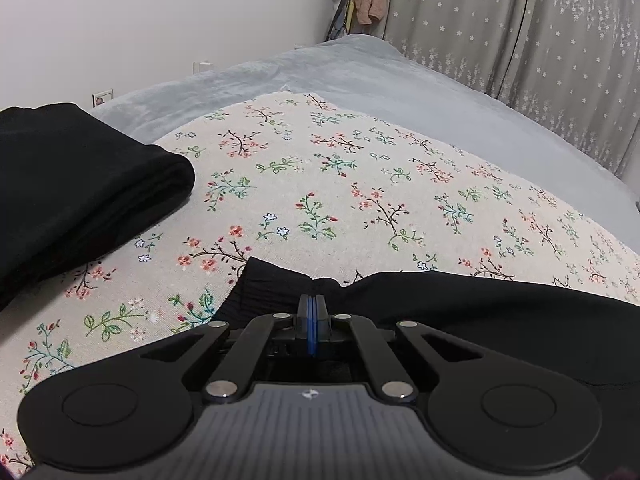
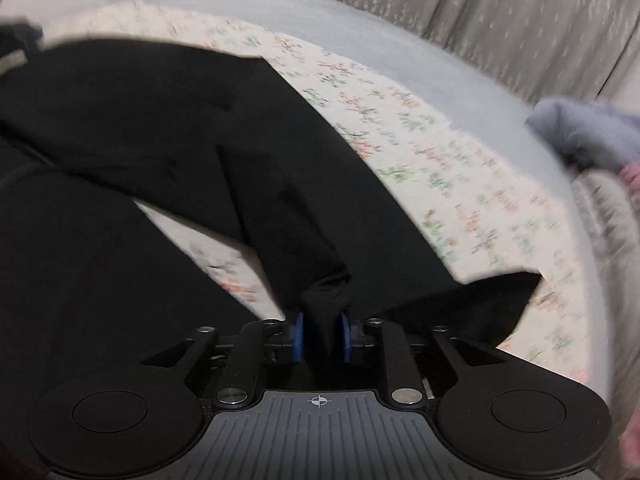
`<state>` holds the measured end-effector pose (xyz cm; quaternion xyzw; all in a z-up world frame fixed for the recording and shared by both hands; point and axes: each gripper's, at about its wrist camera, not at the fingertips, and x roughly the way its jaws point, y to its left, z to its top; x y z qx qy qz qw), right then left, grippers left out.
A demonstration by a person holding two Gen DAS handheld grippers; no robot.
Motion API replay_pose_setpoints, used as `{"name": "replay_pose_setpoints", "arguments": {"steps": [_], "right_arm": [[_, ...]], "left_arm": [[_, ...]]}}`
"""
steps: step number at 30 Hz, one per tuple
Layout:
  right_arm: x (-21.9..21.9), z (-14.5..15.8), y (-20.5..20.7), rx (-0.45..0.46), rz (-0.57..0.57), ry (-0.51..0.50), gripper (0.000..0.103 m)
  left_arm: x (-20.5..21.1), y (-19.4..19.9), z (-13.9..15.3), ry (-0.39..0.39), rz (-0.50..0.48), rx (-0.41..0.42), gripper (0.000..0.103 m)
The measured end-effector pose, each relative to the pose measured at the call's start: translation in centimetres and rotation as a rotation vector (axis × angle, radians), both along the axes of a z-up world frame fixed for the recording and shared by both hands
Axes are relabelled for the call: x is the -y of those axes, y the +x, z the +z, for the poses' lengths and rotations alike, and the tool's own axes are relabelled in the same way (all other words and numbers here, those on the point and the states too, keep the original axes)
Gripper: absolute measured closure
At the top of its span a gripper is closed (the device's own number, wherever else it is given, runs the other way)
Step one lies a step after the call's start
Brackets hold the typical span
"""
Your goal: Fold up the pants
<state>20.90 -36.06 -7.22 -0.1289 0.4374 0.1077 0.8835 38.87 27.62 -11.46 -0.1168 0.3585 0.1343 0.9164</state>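
Only the left wrist view shows a folded black garment (image 1: 80, 176) lying apart on the floral cloth (image 1: 360, 184), and the left gripper (image 1: 312, 312) pressed together on the edge of the black pants (image 1: 460, 296). The blurred right wrist view alone shows the pants (image 2: 168, 120) spread wide: plain black, creased, running from upper left down to the right gripper (image 2: 322, 330), which seems to pinch a bunched fold between its blue pads (image 2: 298, 340)

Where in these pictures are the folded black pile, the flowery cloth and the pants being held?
Folded black pile (image 1: 80, 184), left wrist view, top layer.
Flowery cloth (image 1: 340, 200), left wrist view, bare middle.
Pants (image 2: 200, 140), right wrist view, spread fabric.
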Motion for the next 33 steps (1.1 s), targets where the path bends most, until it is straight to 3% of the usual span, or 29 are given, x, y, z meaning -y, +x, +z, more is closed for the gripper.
{"name": "replay_pose_setpoints", "arguments": {"steps": [3,6,9,13,15,18,21,22,23,24,25,26,29,31,32,33], "right_arm": [[0.1,2.3,-1.2,0.001,0.091,0.165,0.065],[1.4,4.3,-1.5,0.106,0.044,0.192,0.049],[3.1,3.8,-0.5,0.108,0.003,0.180,0.049],[2.8,1.0,-0.6,0.019,0.090,0.139,0.049],[2.5,-0.2,-1.1,-0.012,0.098,0.139,0.053],[2.3,-0.6,-1.9,-0.028,0.109,0.193,0.075],[1.6,-0.3,-2.2,-0.030,0.131,0.169,0.082],[1.8,-0.3,-2.1,-0.020,0.136,0.136,0.080],[1.7,-0.2,-2.3,0.003,0.136,0.112,0.070],[1.6,-0.1,-2.5,0.027,0.126,0.089,0.051],[1.1,-0.2,-3.0,0.042,0.119,0.066,0.038],[0.9,-0.4,-3.3,0.051,0.129,0.051,0.034],[0.5,-1.3,-3.7,0.034,0.170,0.045,0.041],[0.7,-2.0,-3.3,0.023,0.153,0.023,0.070],[0.8,-2.1,-3.0,0.019,0.140,0.021,0.097],[1.1,-1.9,-2.7,0.025,0.119,0.029,0.101]], "left_arm": [[-0.1,0.0,-0.1,-0.006,-0.001,-0.005,0.088],[-0.1,0.0,-0.2,-0.015,0.000,-0.007,0.088],[-0.1,0.0,-0.2,-0.020,-0.004,-0.010,0.088],[-0.4,0.0,-0.2,-0.039,0.000,-0.008,0.088],[-0.4,0.0,-0.3,-0.038,0.000,-0.007,0.088],[-0.2,0.0,-0.2,-0.025,0.000,0.000,0.088],[-0.2,0.0,-0.2,-0.024,0.003,0.008,0.088],[-0.2,0.0,-0.2,-0.029,0.005,0.009,0.088],[-0.4,0.0,-0.2,-0.037,0.007,0.010,0.088],[-0.5,0.0,-0.2,-0.045,0.009,0.011,0.088],[-0.5,0.0,-0.2,-0.049,0.010,0.011,0.088],[-0.6,0.0,-0.2,-0.051,0.010,0.011,0.088],[-0.6,0.0,-0.2,-0.057,0.010,0.010,0.088],[-0.6,0.0,-0.2,-0.067,0.013,0.012,0.088],[-0.7,0.1,-0.2,-0.068,0.013,0.012,0.088],[-0.7,0.1,-0.2,-0.066,0.013,0.013,0.088]]}}
